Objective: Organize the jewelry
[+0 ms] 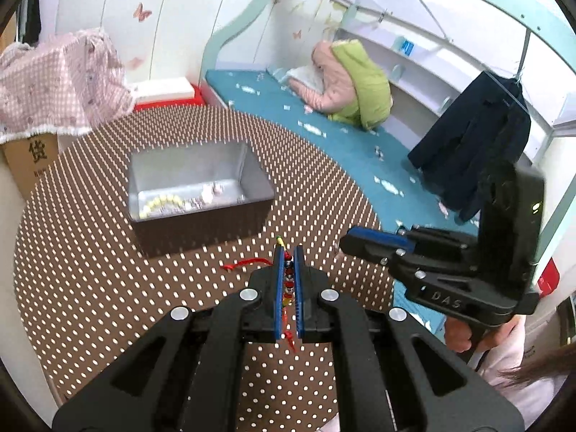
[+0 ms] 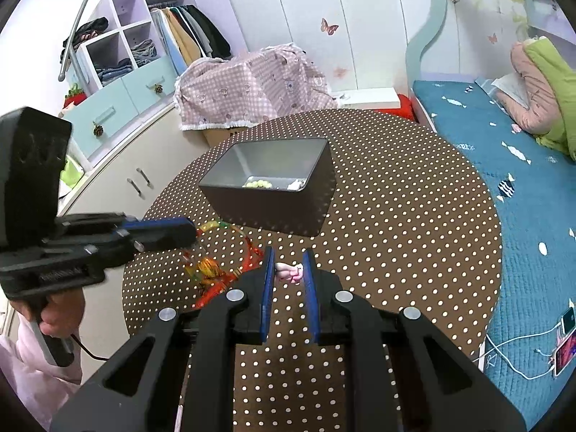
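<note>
Black linkage arms fill the bottom of both wrist views, leading up to blue pads. From the left wrist, the left tongs are pressed almost fully together on a red beaded string: small beads sit in a line in the narrow slit between the pads, a red tassel end hangs out below, and a red cord tail trails off to the left over the worktop. From the right wrist, the same string droops from the left tongs in red and yellow loops toward the dotted brown cloth; whether its low end touches the cloth I cannot tell.

Right tongs stand a little apart and are clamped on a small pink trinket, which spans the gap from pad to pad near the tips. Seen from the left wrist, the right tongs sit to the right, tips pointing left.

Beyond both tools a grey metal box stands open on the worktop, with a yellow-green bead bracelet and some pale pieces lying on its floor.
</note>
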Tool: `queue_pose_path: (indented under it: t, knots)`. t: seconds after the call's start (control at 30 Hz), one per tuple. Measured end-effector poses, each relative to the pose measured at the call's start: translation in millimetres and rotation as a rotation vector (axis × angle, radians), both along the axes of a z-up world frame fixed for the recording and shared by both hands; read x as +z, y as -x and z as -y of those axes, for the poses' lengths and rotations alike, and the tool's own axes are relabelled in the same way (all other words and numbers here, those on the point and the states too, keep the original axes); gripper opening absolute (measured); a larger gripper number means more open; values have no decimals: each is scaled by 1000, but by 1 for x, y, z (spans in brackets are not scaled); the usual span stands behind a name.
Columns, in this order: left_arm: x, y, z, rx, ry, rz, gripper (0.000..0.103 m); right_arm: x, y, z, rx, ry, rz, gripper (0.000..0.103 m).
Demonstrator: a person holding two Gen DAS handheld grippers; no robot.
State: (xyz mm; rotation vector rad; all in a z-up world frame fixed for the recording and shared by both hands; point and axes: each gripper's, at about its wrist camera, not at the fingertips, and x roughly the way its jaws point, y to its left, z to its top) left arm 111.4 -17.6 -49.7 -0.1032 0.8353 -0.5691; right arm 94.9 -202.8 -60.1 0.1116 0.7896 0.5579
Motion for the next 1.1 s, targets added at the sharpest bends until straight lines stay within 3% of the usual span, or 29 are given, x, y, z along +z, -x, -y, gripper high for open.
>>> queue_pose_path:
  t: [0.43, 0.73, 1.0, 1.1]
  knots:
    - [37, -19, -33, 90, 18, 108, 5, 41, -26, -14, 42, 0, 111, 14]
    - [32, -63, -50, 117, 57, 73, 5, 49, -64, -41, 87, 9, 122, 15]
    - [10, -93, -47, 125, -36, 35, 6, 30, -95, -55, 104, 27, 53, 16]
    - [2, -96, -47, 131, -71, 24, 19, 27, -101, -53, 87, 26, 32, 29]
